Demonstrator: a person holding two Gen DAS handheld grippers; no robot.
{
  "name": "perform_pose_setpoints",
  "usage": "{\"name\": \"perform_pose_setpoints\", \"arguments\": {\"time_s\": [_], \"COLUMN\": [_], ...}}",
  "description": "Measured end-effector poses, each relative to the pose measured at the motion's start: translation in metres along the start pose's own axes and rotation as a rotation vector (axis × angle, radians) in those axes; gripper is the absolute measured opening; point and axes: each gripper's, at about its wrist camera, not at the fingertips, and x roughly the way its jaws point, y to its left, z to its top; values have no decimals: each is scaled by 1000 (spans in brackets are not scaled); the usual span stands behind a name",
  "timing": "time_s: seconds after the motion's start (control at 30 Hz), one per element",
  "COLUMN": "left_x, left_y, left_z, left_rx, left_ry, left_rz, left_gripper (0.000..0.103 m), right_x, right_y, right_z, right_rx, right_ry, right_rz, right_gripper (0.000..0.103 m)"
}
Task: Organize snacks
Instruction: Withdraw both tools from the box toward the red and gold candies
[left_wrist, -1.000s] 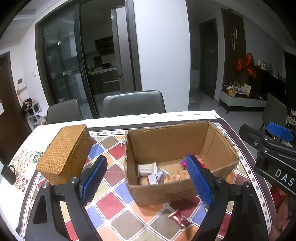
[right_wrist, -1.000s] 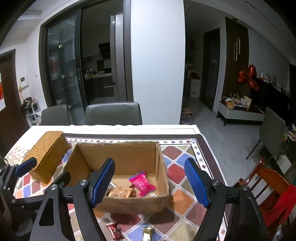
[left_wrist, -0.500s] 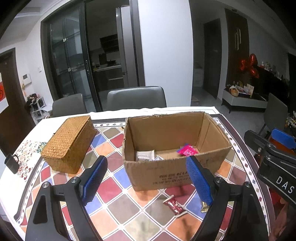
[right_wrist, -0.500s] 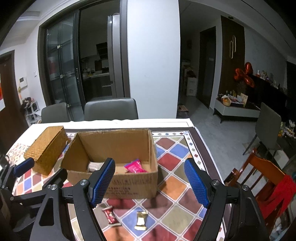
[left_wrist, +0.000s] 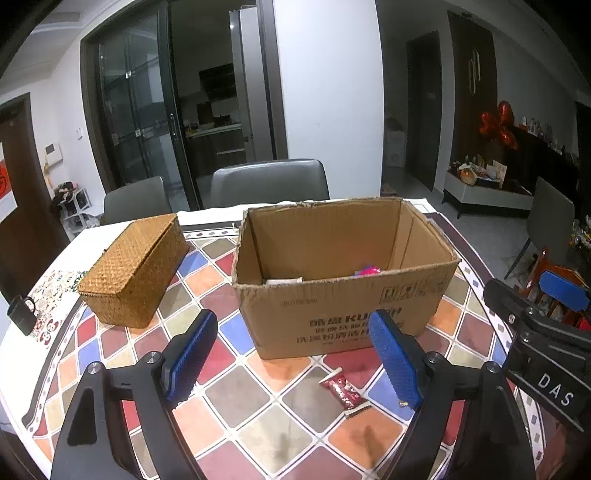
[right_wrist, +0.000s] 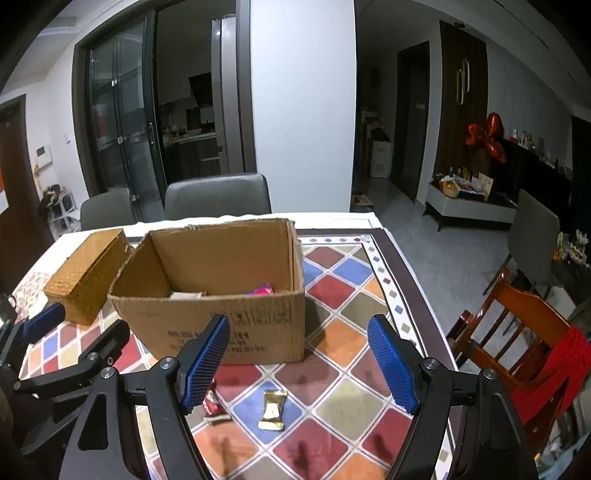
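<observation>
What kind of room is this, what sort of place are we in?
Most likely a home dining area: a table with a patterned cloth and grey chairs behind it, glass doors opening onto what looks like a kitchen, plus a living-room sideboard to the right.

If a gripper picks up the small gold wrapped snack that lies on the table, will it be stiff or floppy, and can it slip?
The small gold foil-wrapped snack lies flat with crimped ends, so it is probably light and bends little. Its shiny wrapper may slip. It seems unlikely to roll.
</observation>
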Motion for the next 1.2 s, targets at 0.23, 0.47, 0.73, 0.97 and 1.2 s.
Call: {"name": "perform_pose_setpoints", "arguments": {"time_s": [0.23,0.47,0.73,0.97,1.2], "left_x": [10,23,44,62,80], "left_y": [-4,-12,-19,-23,-24], "left_z": [-15,-31,-51,-63,-71], "left_rx": [1,18,41,56,56], "left_ry": [29,65,108,144,173], "left_rz": [-1,-7,-17,-24,-35], "left_gripper": [81,78,74,70,64], "right_x": [8,19,39,58,75], "right_y": [1,-1,4,6,9], "right_z": [-16,-33,-54,-70,-85], "right_rx": [-17,-17,-33,-54,-73], "right_ry": [33,69,131,187,228], "right_rz": [-4,1,20,29,45], "right_gripper": [78,78,73,71,70]}}
